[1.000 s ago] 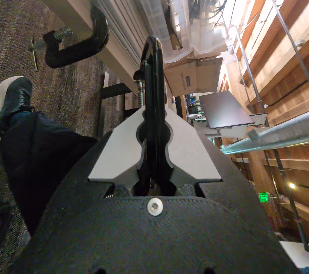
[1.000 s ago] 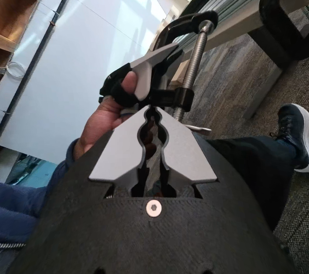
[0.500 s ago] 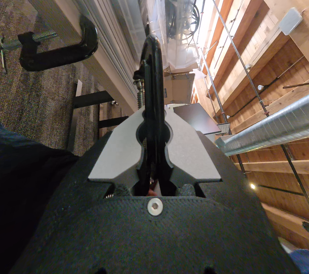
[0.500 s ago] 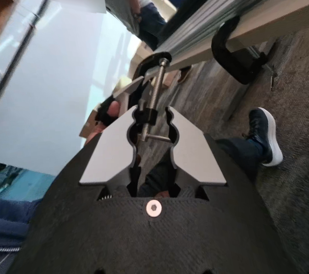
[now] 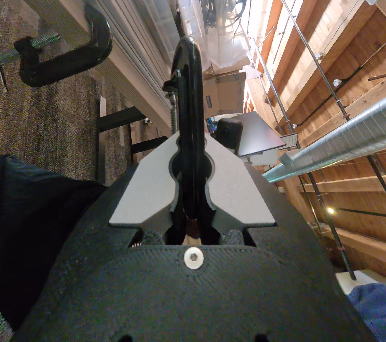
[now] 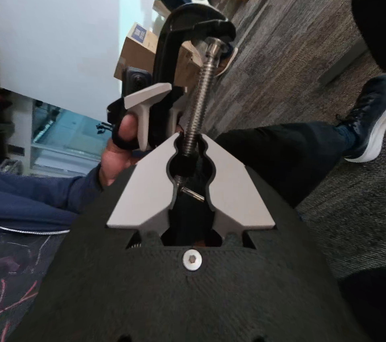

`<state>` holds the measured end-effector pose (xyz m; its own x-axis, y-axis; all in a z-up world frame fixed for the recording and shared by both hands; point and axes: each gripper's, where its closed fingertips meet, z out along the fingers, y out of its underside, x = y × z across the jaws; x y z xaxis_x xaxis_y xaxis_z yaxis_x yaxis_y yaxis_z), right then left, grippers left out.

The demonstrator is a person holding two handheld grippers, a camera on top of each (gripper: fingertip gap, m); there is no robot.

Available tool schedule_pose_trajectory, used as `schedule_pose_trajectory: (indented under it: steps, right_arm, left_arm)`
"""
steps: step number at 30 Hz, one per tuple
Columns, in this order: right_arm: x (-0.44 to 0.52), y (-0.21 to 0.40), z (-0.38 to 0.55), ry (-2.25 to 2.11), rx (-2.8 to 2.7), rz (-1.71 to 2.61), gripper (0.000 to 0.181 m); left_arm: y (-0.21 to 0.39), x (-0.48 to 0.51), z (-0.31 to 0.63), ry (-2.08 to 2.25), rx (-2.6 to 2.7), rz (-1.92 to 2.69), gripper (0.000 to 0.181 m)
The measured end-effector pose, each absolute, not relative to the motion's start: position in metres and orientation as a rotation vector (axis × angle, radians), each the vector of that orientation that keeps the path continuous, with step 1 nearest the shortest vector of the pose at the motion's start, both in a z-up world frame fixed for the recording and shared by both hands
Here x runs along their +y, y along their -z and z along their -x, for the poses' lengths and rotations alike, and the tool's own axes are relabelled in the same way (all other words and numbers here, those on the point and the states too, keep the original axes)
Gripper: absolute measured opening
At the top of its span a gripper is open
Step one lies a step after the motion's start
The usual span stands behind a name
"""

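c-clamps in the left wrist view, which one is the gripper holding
The upright black C-clamp pinched in the left gripper; the other C-clamp is fastened on the wooden table edge.

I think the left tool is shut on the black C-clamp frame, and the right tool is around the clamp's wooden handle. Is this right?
Not quite. The left tool is shut on the black C-clamp frame, but the right tool is around the clamp's threaded metal screw, not a wooden handle. The right wrist view shows this.
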<state>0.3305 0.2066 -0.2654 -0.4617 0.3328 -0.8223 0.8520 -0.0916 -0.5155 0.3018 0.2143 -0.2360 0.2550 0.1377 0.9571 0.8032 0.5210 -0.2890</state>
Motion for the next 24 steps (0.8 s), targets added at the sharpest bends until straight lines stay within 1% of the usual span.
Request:
schedule_pose_trajectory:
  steps: [4, 10, 16, 18, 24]
  right_arm:
    - [0.215, 0.266, -0.323, 1.534, 1.963, -1.222, 0.011]
    - [0.221, 0.255, -0.318, 1.393, 2.302, -0.964, 0.01]
    - [0.214, 0.249, -0.318, 1.293, 2.455, -0.754, 0.01]
    - [0.21, 0.248, -0.316, 1.281, 2.476, -0.736, 0.01]
    - [0.199, 0.243, -0.306, 1.36, 2.463, -0.804, 0.01]
  left_arm:
    - [0.24, 0.218, -0.311, 0.593, -1.208, 1.067, 0.021]
    - [0.24, 0.224, -0.326, 0.683, -1.088, 1.246, 0.02]
    - [0.238, 0.22, -0.337, 0.776, -1.006, 1.312, 0.02]
    - [0.235, 0.217, -0.335, 0.731, -0.99, 1.305, 0.021]
    - [0.229, 0.206, -0.323, 0.735, -1.043, 1.081, 0.018]
